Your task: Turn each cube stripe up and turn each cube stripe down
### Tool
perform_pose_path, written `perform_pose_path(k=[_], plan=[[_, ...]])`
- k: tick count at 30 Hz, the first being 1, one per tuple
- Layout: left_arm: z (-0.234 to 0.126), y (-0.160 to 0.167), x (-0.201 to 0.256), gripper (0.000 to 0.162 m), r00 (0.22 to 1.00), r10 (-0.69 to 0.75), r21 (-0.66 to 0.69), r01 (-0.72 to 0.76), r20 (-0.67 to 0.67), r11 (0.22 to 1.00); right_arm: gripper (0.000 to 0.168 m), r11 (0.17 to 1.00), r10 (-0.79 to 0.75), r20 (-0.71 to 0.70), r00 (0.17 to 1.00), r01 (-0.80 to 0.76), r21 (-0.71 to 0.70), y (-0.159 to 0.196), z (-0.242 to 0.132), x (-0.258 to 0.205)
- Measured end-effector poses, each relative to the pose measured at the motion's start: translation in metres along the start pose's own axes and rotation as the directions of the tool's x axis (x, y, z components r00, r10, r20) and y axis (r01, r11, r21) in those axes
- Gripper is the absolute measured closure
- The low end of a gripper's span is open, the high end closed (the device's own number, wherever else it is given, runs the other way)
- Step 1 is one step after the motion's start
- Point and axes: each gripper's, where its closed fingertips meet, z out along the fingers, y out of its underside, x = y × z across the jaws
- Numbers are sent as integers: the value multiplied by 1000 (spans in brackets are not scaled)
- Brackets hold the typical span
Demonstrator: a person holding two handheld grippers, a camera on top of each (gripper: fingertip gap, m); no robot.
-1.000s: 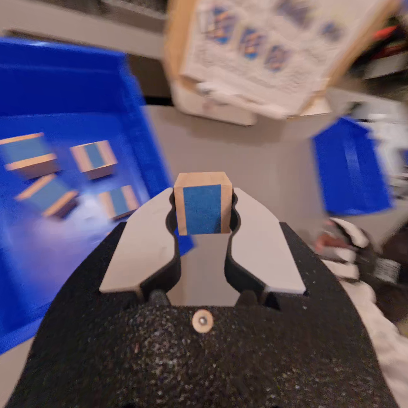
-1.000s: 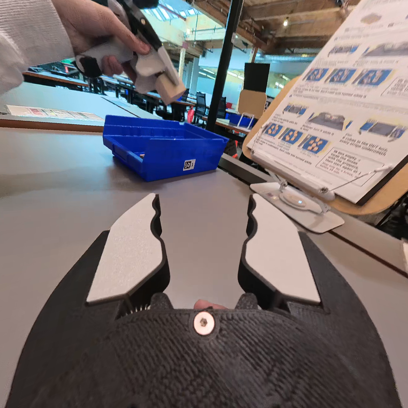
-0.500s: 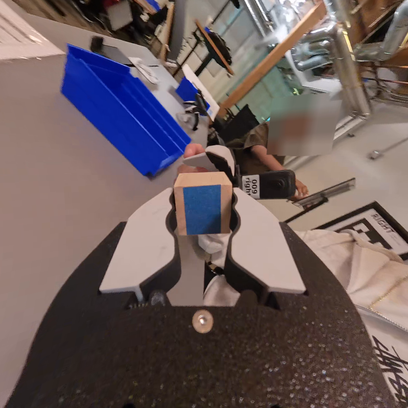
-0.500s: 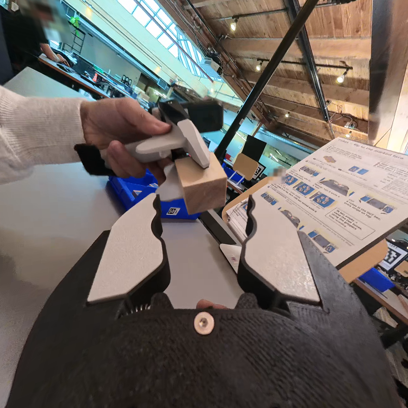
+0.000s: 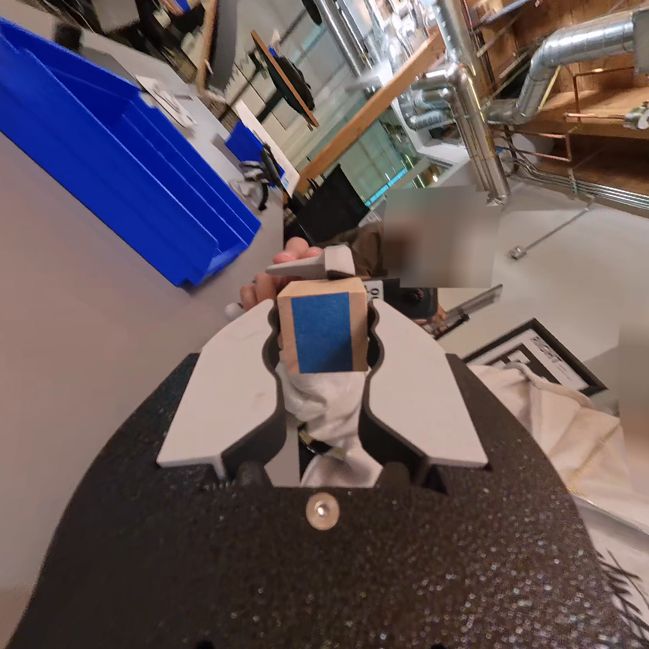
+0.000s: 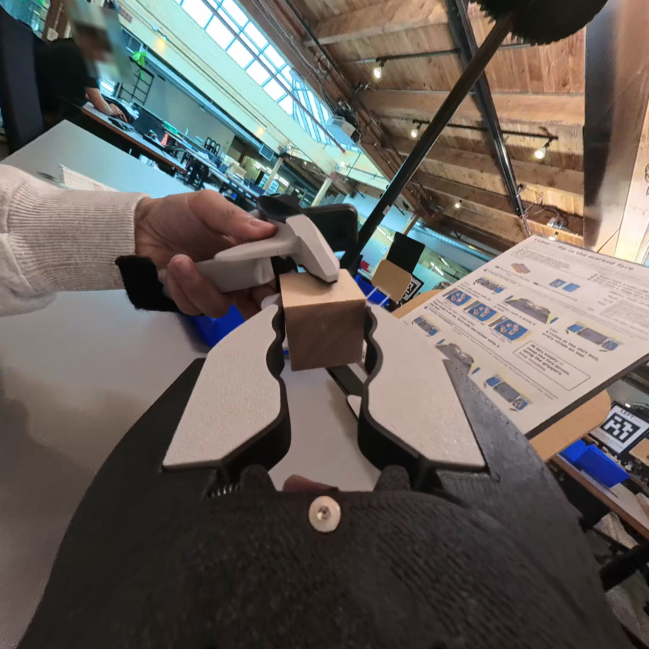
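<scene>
A wooden cube (image 5: pixel 323 333) is held in mid-air above the grey table (image 5: pixel 70 351), its blue stripe facing the left wrist camera. My left gripper (image 5: pixel 323 312) is shut on its two sides. In the right wrist view the cube (image 6: pixel 323 330) shows a plain wood face, and my right gripper (image 6: pixel 322 310) is shut on its other two sides. The two grippers meet crosswise. One left finger (image 6: pixel 316 260) lies on top of the cube, and one right finger (image 5: pixel 309 268) shows above it in the left wrist view.
A blue bin (image 5: pixel 123 165) stands on the table to the left of the left gripper. Another blue bin (image 6: pixel 214 326) is partly hidden behind the hand. An instruction board (image 6: pixel 526 333) on a stand is at the right. A person sits in the background.
The left gripper lifted the cube away from the bin and swung toward the right gripper. The right gripper rose, met the cube and closed its open fingers on it.
</scene>
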Motion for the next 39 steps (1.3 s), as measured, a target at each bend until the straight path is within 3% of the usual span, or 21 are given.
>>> perform_pose_path(k=[2,4,7,10,12,15,20,24,28,33,39], plan=[[-5,-11,-9,100,997,45,89,-51,70,995,125,998,8,-8,1000,-8,-57,6,-4,9],[-15,-21,-20,97,976,118,172,-150,186,974,125,988,-6,-32,999,0,-155,16,-14,28],[-33,-27,-44,96,863,247,182,-355,440,917,125,945,-1,-56,998,-17,-326,30,-41,68],[-43,-20,-63,97,733,314,104,-463,604,880,124,836,38,-105,994,-89,-542,51,-81,120],[-41,-12,-72,97,693,344,53,-483,634,874,125,699,58,-163,985,-156,-698,70,-114,155],[-37,-3,-86,96,666,352,-1,-467,657,884,124,385,49,-282,958,-279,-880,106,-175,206],[-27,3,-94,98,667,378,-24,-475,641,879,124,-27,140,-455,879,-456,-889,163,-237,241],[-32,3,-97,103,610,430,-50,-538,665,841,124,-193,150,-501,852,-472,-861,211,-252,249],[-38,1,-99,108,595,435,-32,-566,676,824,124,-231,226,-312,923,-261,-937,254,-247,241],[-36,4,-104,109,615,419,-21,-547,668,837,124,-84,310,-18,951,9,-996,287,-223,225],[-25,13,-106,109,631,438,-47,-537,640,842,124,-138,371,50,927,109,-984,308,-230,212]])
